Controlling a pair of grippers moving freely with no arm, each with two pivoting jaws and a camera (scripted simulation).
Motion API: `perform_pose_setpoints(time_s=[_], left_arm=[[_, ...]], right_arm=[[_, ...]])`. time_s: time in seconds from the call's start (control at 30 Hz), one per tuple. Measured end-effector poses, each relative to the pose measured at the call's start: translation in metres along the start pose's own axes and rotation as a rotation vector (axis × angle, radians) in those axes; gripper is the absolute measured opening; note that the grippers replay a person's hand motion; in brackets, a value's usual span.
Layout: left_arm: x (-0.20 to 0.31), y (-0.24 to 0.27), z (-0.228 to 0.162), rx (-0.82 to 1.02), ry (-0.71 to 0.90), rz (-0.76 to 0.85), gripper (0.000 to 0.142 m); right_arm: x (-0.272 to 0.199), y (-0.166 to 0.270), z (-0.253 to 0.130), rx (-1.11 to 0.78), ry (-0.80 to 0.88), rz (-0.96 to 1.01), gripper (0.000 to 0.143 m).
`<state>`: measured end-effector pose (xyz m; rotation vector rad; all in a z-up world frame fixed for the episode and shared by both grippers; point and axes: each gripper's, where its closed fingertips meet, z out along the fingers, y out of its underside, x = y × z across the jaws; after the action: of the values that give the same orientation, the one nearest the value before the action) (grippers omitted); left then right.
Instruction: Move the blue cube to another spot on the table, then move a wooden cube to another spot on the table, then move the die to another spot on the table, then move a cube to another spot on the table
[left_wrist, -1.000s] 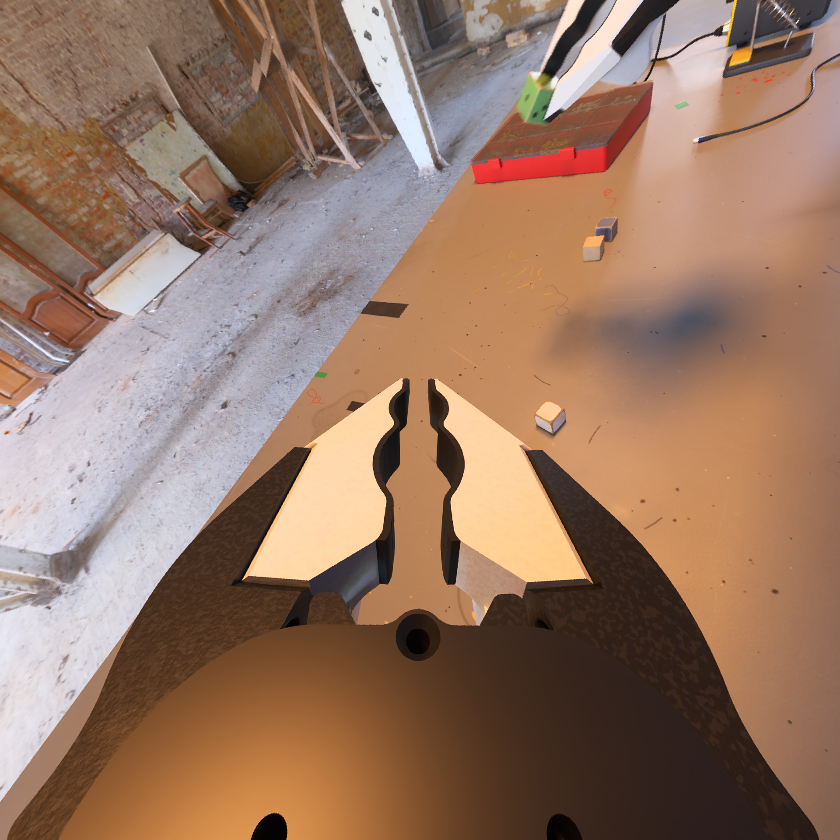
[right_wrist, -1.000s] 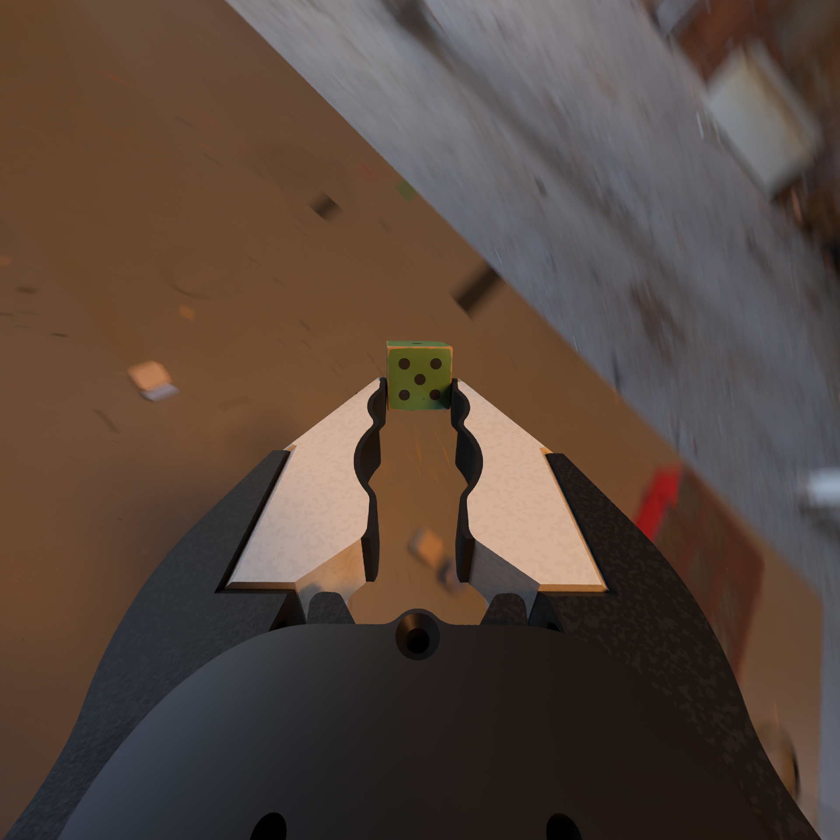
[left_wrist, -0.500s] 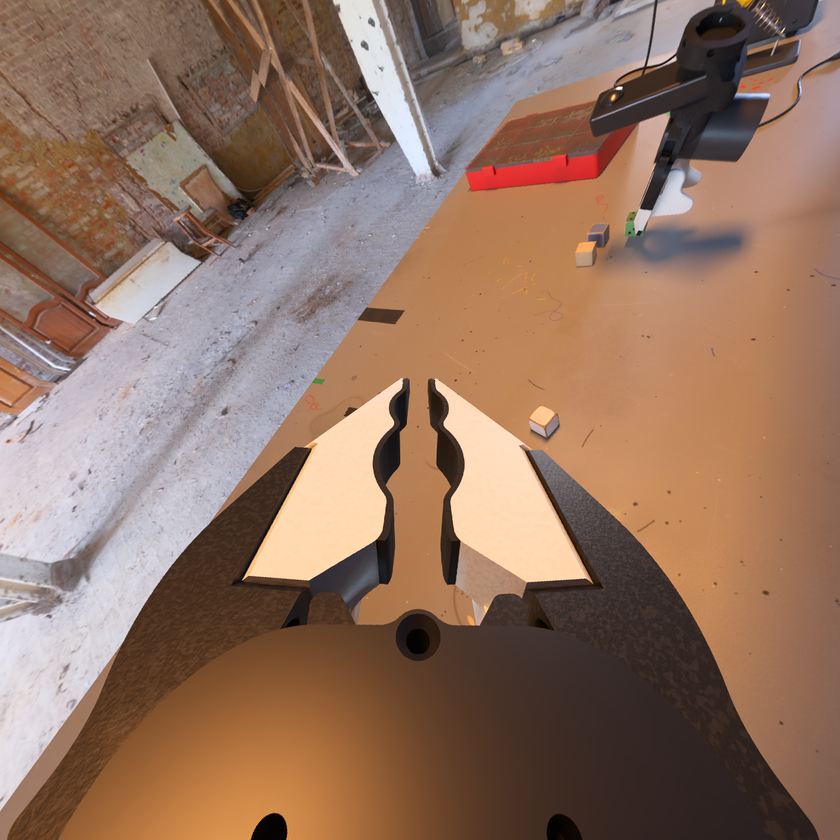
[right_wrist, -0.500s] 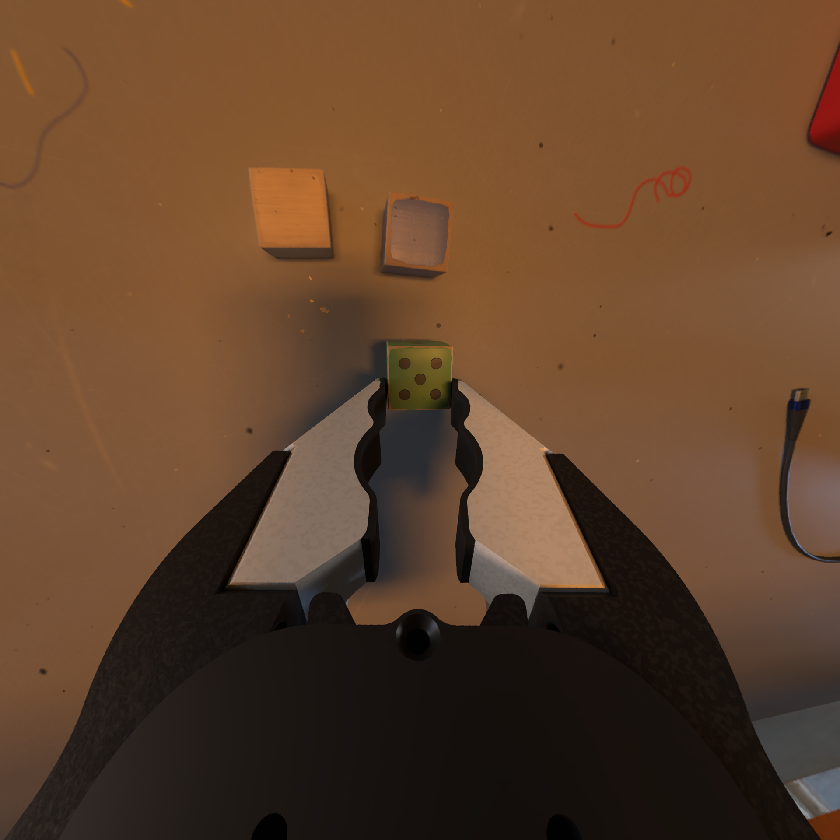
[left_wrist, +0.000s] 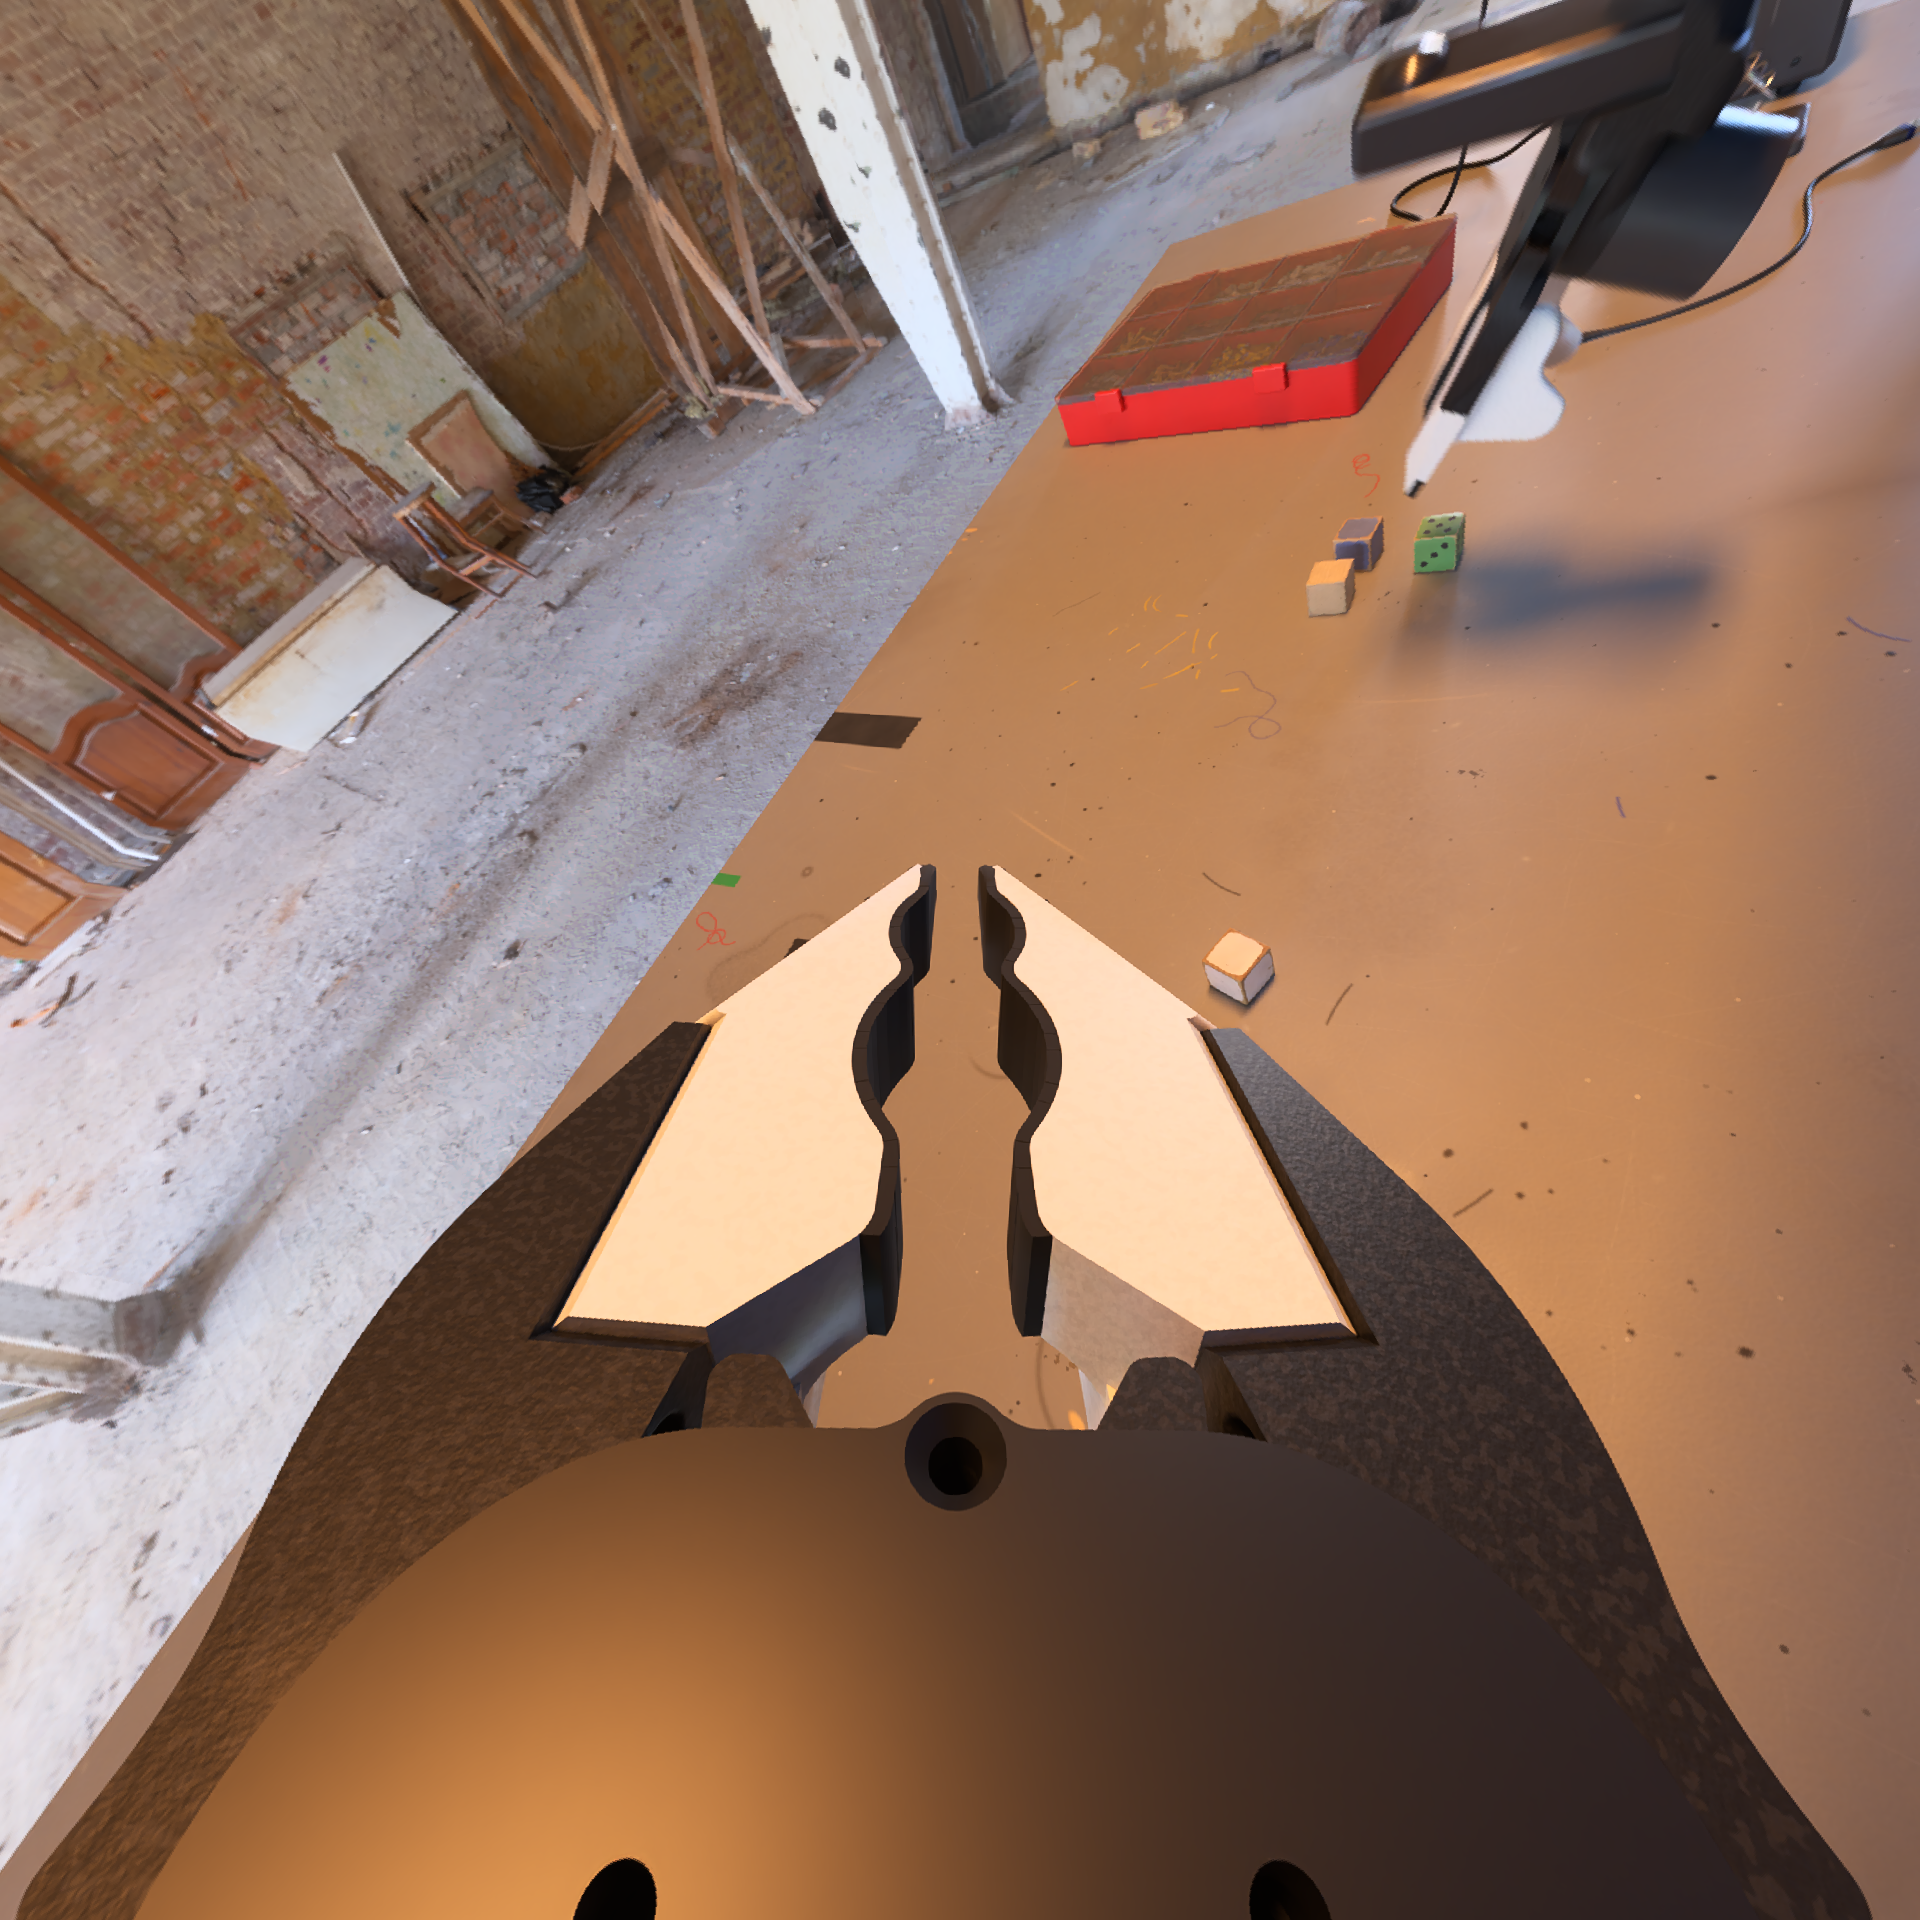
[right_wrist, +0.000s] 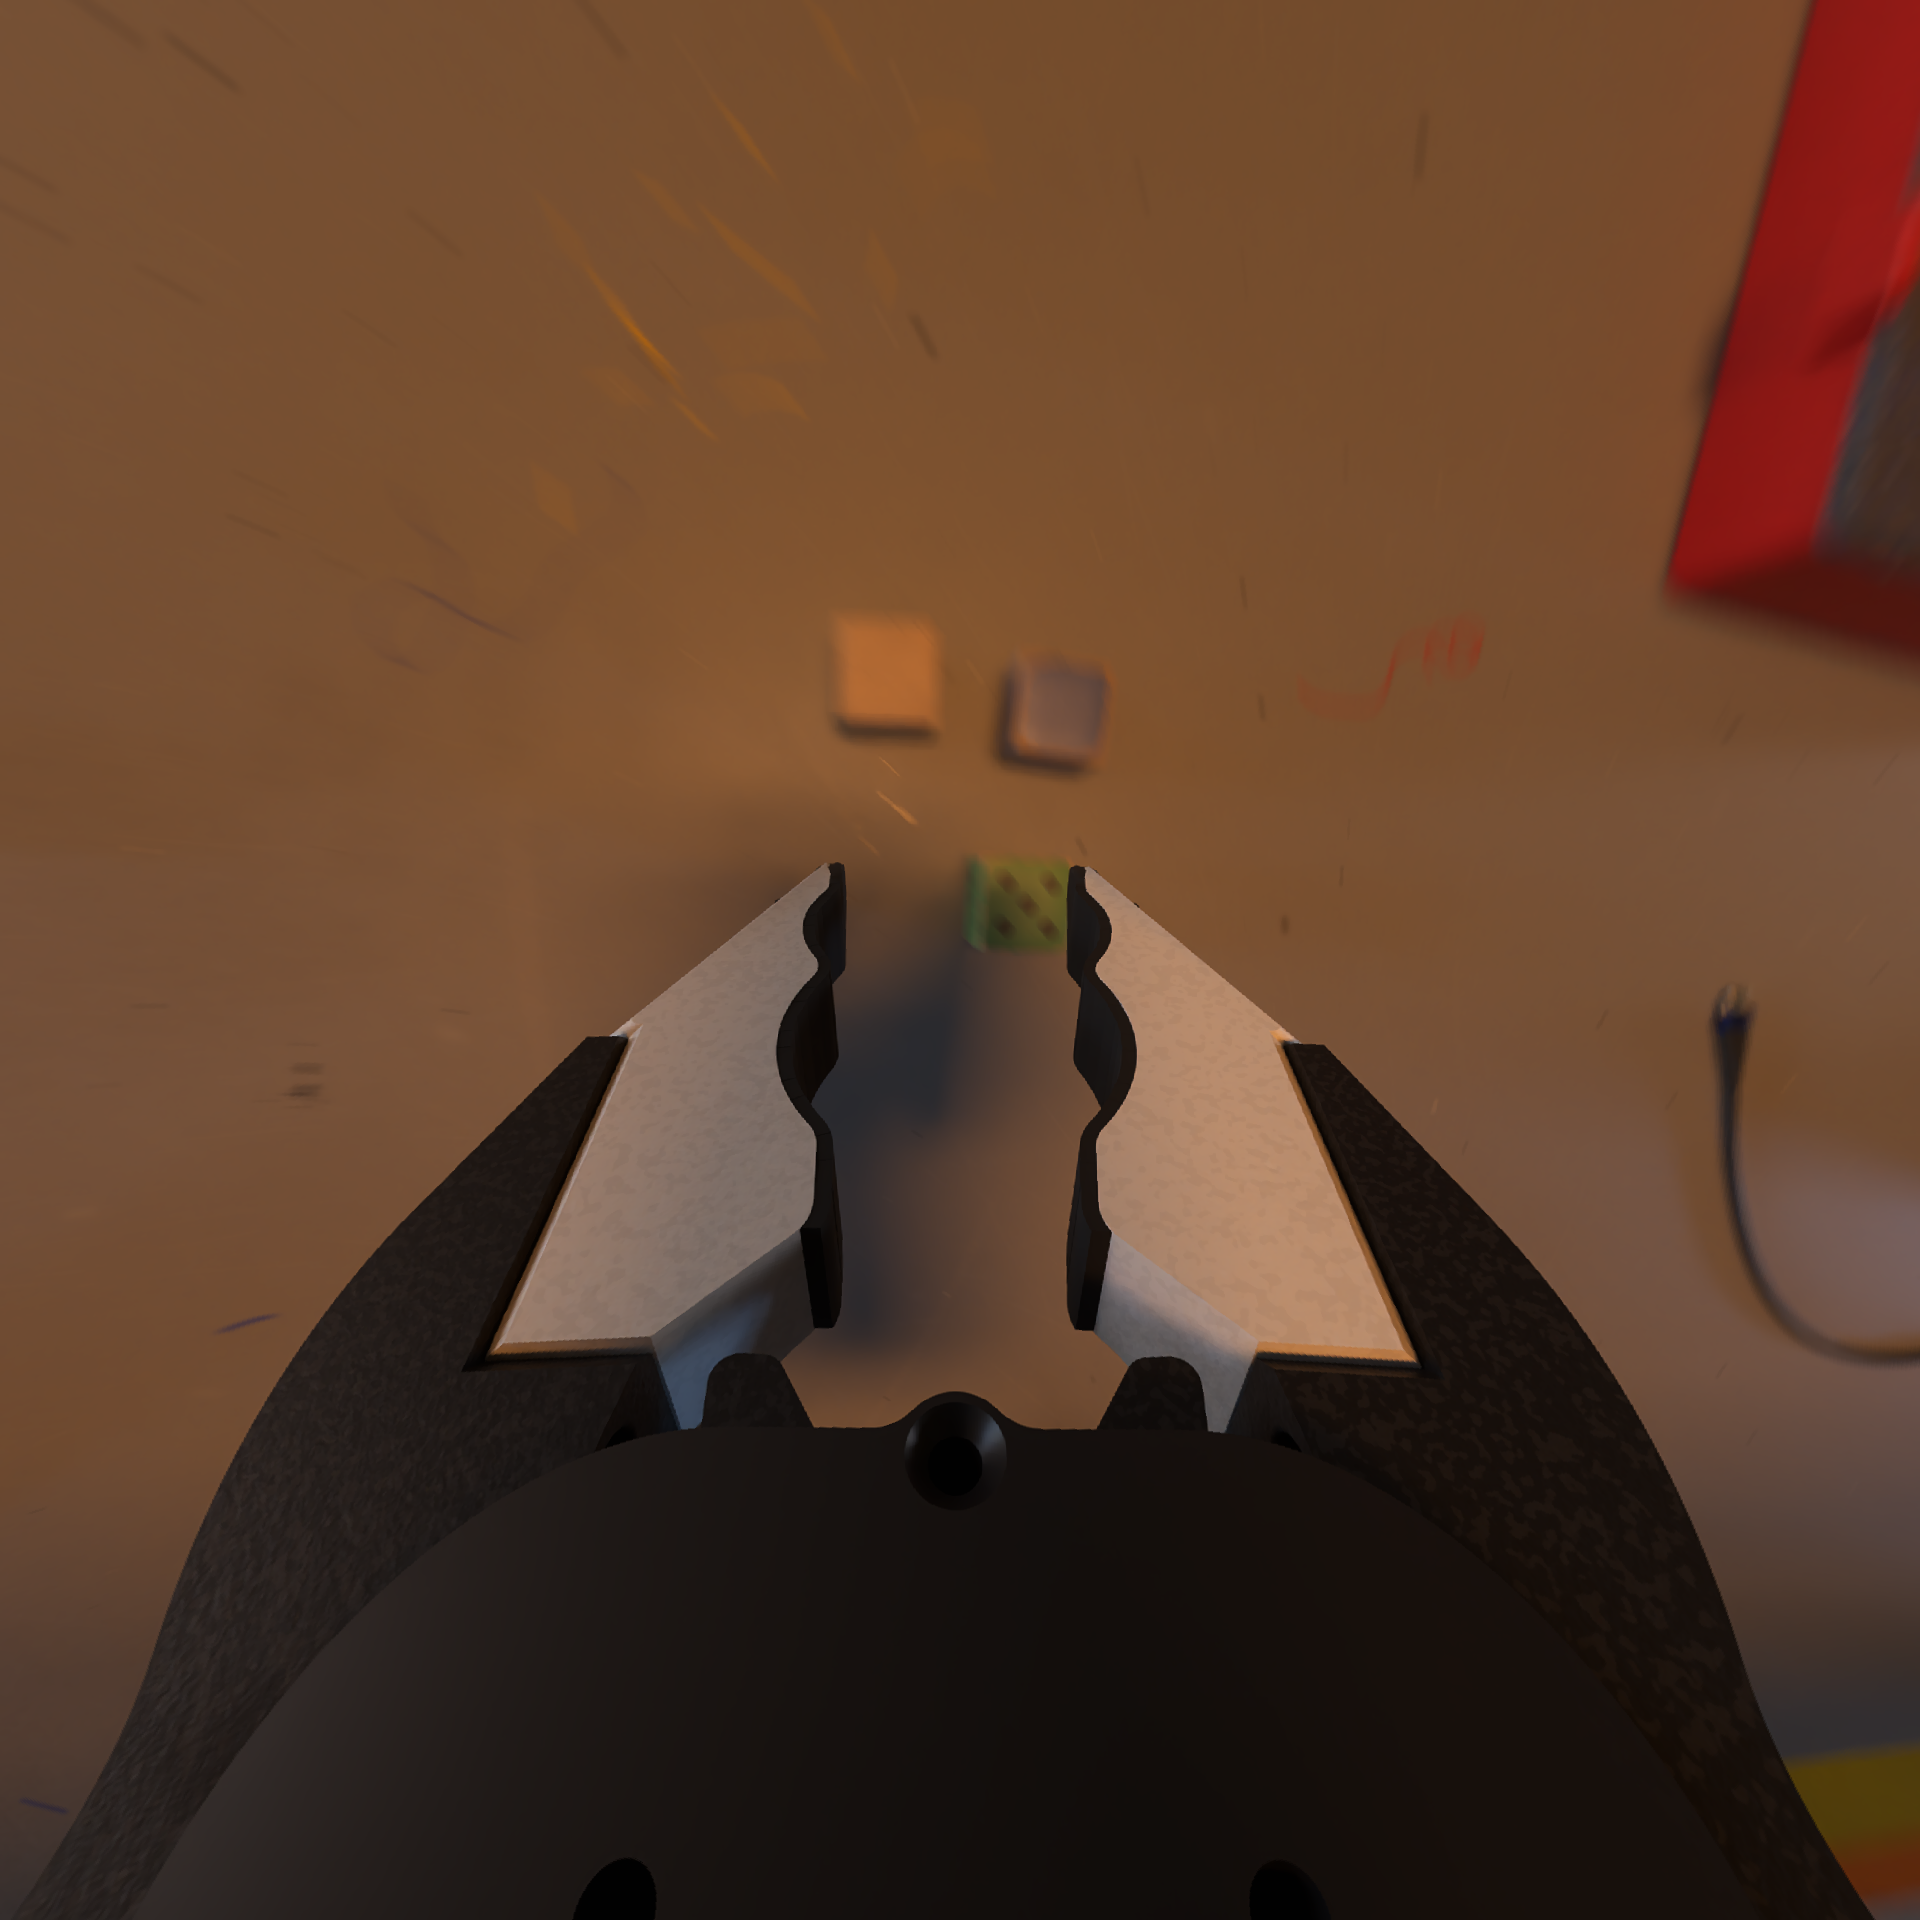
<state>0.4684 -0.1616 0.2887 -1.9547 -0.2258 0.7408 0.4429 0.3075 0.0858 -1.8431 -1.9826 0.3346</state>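
Note:
The green die (left_wrist: 1439, 542) stands free on the brown table (left_wrist: 1507, 1091), just right of the blue cube (left_wrist: 1359, 542) and a wooden cube (left_wrist: 1331, 587). My right gripper (right_wrist: 956, 883) is open and empty above the die (right_wrist: 1016, 904), which shows blurred between its fingertips. Beyond it lie the wooden cube (right_wrist: 885, 675) and the blue cube (right_wrist: 1055, 712). In the left wrist view the right gripper (left_wrist: 1455, 452) hangs above the die. My left gripper (left_wrist: 956, 883) is shut and empty, low over the table's near part. A pale cube (left_wrist: 1238, 966) lies to its right.
A red compartment box (left_wrist: 1257, 332) lies at the far end near the table's left edge; it also shows in the right wrist view (right_wrist: 1818, 364). A black cable (left_wrist: 1849, 177) runs at the far right, its plug end (right_wrist: 1766, 1195) near the right gripper. The table's left edge drops to a concrete floor.
My right gripper carried the die down next to the blue cube, opened and let it go, and has risen above it. The left gripper has not moved.

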Motion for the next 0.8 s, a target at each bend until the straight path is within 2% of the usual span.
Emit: perform_pose_setpoints(time_s=[0.1, 0.17, 0.27, 0.33, 0.43, 0.57, 0.63, 0.7, 0.8], left_arm=[[0.000, 0.000, 0.001, -0.003, 0.000, 0.002, 0.008], [0.002, 0.002, 0.003, -0.017, 0.001, 0.007, 0.008], [0.005, 0.005, 0.005, -0.040, 0.006, 0.019, 0.008], [0.007, 0.006, 0.005, -0.049, 0.009, 0.030, 0.008], [0.007, 0.004, 0.002, -0.039, 0.011, 0.032, 0.008], [0.006, 0.002, 0.000, -0.021, 0.014, 0.026, 0.008], [0.006, 0.001, 0.000, -0.019, 0.017, 0.030, 0.008], [0.007, 0.001, 0.001, -0.020, 0.018, 0.034, 0.008], [0.006, 0.002, 0.001, -0.021, 0.018, 0.033, 0.008]], right_arm=[[-0.066, -0.058, -0.061, 0.253, -0.046, -0.198, 0.044], [-0.142, -0.077, -0.084, 0.349, -0.208, -0.473, 0.045], [-0.239, -0.064, -0.073, 0.348, -0.436, -0.905, 0.048], [-0.274, -0.045, -0.045, 0.248, -0.509, -1.001, 0.048], [-0.302, -0.028, -0.007, 0.165, -0.525, -1.064, 0.048], [-0.321, -0.014, 0.017, 0.115, -0.558, -1.076, 0.044], [-0.322, -0.010, 0.026, 0.102, -0.538, -1.090, 0.040], [-0.323, -0.008, 0.030, 0.093, -0.530, -1.095, 0.027], [-0.324, -0.011, 0.022, 0.135, -0.540, -1.087, 0.026]])
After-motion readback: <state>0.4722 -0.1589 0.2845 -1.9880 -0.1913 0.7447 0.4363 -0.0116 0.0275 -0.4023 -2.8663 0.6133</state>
